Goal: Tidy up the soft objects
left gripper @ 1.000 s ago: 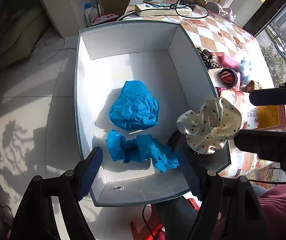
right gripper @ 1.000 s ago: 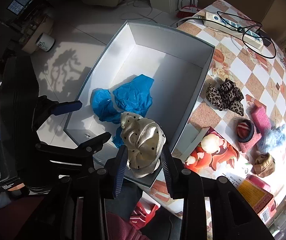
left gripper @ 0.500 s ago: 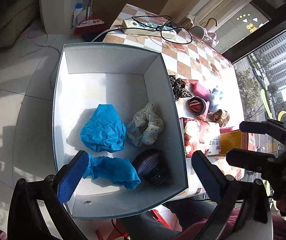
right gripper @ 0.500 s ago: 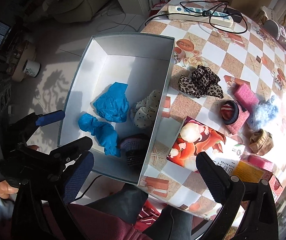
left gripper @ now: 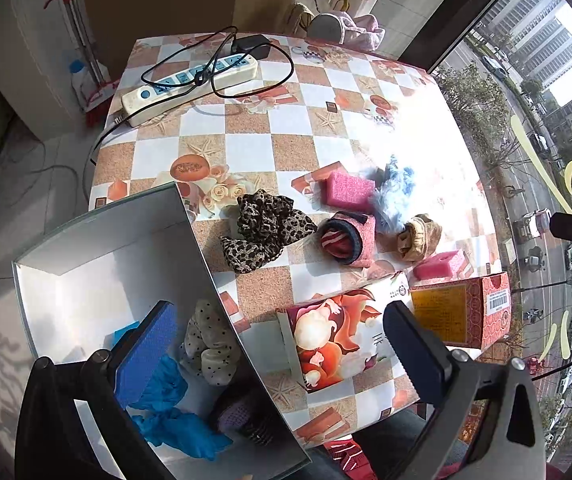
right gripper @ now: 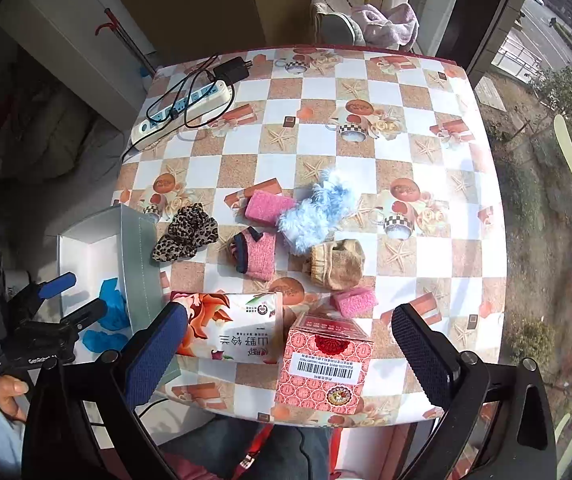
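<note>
Scrunchie [left gripper: 210,344] lies in box [left gripper: 98,248]; both grippers' jaws spread wide, holding nothing.

Polka-dot scrunchie [left gripper: 210,348] and blue cloths [left gripper: 174,420] inside white box [left gripper: 98,248], left gripper [left gripper: 282,344] wide open above

Your stock, by finish: tablecloth [right gripper: 426,92] — glossy checked vinyl; box [left gripper: 86,280] — smooth matt white card; leopard scrunchie [right gripper: 186,236] — satiny cloth; blue tuft [right gripper: 318,212] at its 3 o'clock — fluffy; pink sponge [right gripper: 266,206] — coarse, porous foam.
</note>
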Tool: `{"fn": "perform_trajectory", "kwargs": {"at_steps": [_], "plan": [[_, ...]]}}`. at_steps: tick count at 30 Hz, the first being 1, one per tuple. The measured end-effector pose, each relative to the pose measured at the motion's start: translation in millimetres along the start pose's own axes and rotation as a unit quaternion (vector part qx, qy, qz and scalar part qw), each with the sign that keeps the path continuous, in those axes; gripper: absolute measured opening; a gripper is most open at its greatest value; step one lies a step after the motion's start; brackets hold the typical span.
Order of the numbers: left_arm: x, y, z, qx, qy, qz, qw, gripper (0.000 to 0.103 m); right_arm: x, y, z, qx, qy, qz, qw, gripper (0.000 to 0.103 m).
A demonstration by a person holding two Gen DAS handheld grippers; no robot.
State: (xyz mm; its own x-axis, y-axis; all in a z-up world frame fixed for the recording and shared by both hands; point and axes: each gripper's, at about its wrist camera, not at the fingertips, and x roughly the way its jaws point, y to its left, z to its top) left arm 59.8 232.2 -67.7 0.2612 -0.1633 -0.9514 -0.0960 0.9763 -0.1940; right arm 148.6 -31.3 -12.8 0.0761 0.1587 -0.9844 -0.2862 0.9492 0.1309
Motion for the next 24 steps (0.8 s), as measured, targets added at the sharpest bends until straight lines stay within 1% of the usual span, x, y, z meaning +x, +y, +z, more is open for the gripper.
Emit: {"fn": "perform_trajectory", "kwargs": {"at_steps": [3,5,7,12,15,17,18,19,20,22,23,24], "plan": [[25.4,-15.3,26.0,0.019,0.028,0.028,0.9990,0.103,34.4,-33.9,15.4,0.025,0.047,0.008,0.999,0.103],[48.9,-22.3,43.0,0.033,0.052,0.050,0.9969,0.103,62.0,-46.8,23.8,0.027,0.079,0.017,0.996,0.103],[74.2,-27.1,57.6,0.042,0.075,0.073,0.9937,0.103,91.4,-52.1,31.8,0.020,0.109,0.021,0.994,0.103],[129.6,-26.2,80.4,0.039,0.124,0.102,0.9863,0.103,166.8,-45.2,47.3,-0.025,0.185,0.032,0.982,0.103],[158.6,-20.3,83.8,0.020,0.150,0.113,0.9820,0.103,202.6,-38.3,50.1,-0.046,0.222,0.036,0.973,0.103],[174.8,-14.6,82.8,0.002,0.167,0.116,0.9791,0.103,219.8,-34.6,49.5,-0.060,0.236,0.030,0.969,0.103],[180.3,-12.5,81.9,-0.005,0.170,0.119,0.9782,0.103,226.7,-33.2,48.2,-0.067,0.243,0.028,0.967,0.103],[184.0,-13.3,81.5,0.000,0.167,0.134,0.9767,0.103,232.8,-32.1,46.8,-0.073,0.250,0.026,0.965,0.103],[188.6,-13.9,80.9,0.003,0.169,0.136,0.9762,0.103,238.1,-31.0,44.8,-0.078,0.257,0.025,0.963,0.103],[196.9,-11.1,79.5,-0.011,0.182,0.125,0.9753,0.103,244.7,-31.9,42.9,-0.074,0.273,0.041,0.958,0.103],[200.7,-9.5,79.6,-0.018,0.186,0.125,0.9745,0.103,246.0,-32.6,43.1,-0.072,0.274,0.044,0.958,0.103],[203.4,-9.1,79.5,-0.019,0.187,0.127,0.9739,0.103,247.9,-33.1,43.5,-0.076,0.272,0.038,0.958,0.103]]}}
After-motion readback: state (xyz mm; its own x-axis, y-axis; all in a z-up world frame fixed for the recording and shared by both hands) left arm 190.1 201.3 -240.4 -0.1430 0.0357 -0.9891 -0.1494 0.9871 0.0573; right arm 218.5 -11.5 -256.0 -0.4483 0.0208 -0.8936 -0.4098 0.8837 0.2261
